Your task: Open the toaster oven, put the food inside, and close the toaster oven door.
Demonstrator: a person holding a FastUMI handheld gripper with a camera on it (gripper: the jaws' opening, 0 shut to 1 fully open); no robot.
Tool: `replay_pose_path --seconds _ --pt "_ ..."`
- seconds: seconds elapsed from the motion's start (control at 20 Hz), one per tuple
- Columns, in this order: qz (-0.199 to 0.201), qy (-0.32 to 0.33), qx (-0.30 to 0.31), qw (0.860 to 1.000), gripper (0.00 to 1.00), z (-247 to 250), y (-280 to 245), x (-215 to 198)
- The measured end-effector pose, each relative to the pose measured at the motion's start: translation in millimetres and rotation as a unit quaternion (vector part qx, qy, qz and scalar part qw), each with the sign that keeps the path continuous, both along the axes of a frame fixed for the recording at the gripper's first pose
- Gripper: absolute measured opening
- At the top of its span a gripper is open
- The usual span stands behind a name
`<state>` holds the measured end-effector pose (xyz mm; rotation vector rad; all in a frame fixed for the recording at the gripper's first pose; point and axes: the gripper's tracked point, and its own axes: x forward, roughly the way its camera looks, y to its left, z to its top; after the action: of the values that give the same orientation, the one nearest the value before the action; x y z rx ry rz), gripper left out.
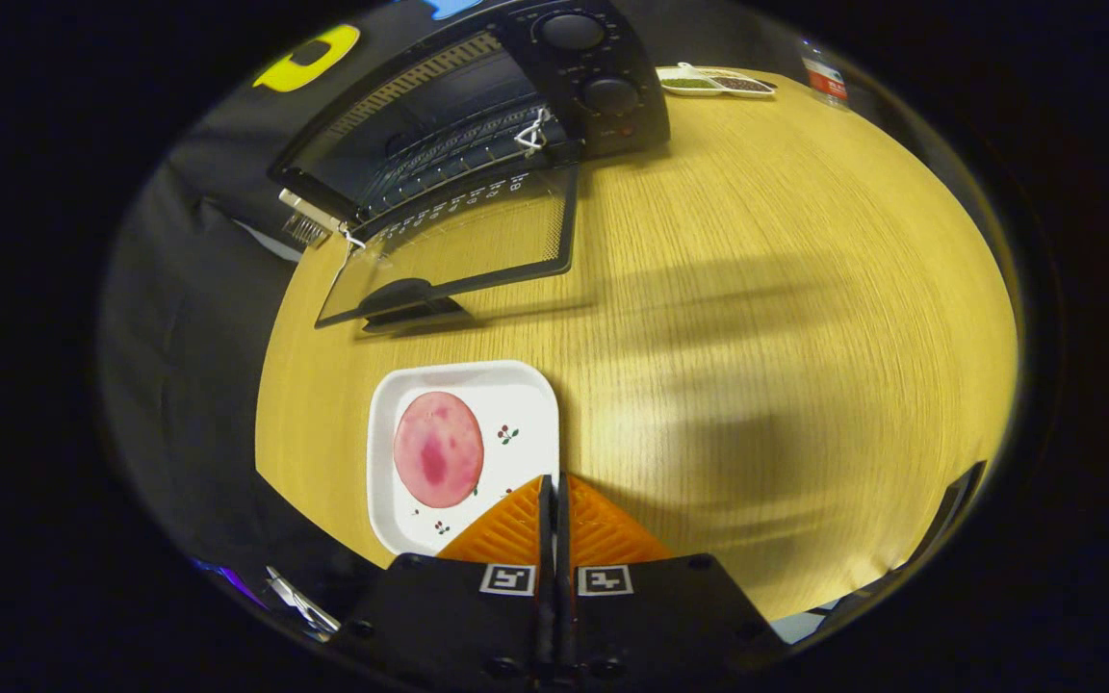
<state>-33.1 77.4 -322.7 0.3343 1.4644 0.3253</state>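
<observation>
Toaster oven [477, 106]: standing at the far side of the counter [757, 289], its door [463, 245] lying fully open and flat toward the fingers, rack showing inside.
Food [438, 449]: a round pink slice resting flat on the white plate [526, 395], just ahead and left of the fingertips, well apart from the oven.
Gripper [554, 481]: fingers lying clenched together with nothing between them, tips hovering at the plate's near right corner.
Step in hand: judging by the layout, opening is done; picking up the food is pending.
Risk, grasp: the slice is lying thin and flat, so the fingers may be skidding over it or tearing it instead of lifting.
Risk, plate: pressing down at the rim may be tipping or sliding the plate.
Risk, door: the low open door is sitting in the carrying path and may be getting bumped.
Background: small dishes [718, 84] and a bottle [824, 79] standing beyond the oven.
</observation>
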Motion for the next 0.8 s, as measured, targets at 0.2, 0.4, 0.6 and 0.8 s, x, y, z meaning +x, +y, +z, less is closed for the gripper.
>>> replay_pose_path --seconds 0.2,0.4,0.6,0.8 --pt "-0.022 0.008 0.038 0.999 0.02 3 13 -1" --pt "-0.041 0.002 0.076 0.996 0.02 13 30 4" --pt "-0.069 -0.006 0.119 0.991 0.02 29 49 13" --pt "-0.108 -0.021 0.16 0.981 0.02 49 68 30"
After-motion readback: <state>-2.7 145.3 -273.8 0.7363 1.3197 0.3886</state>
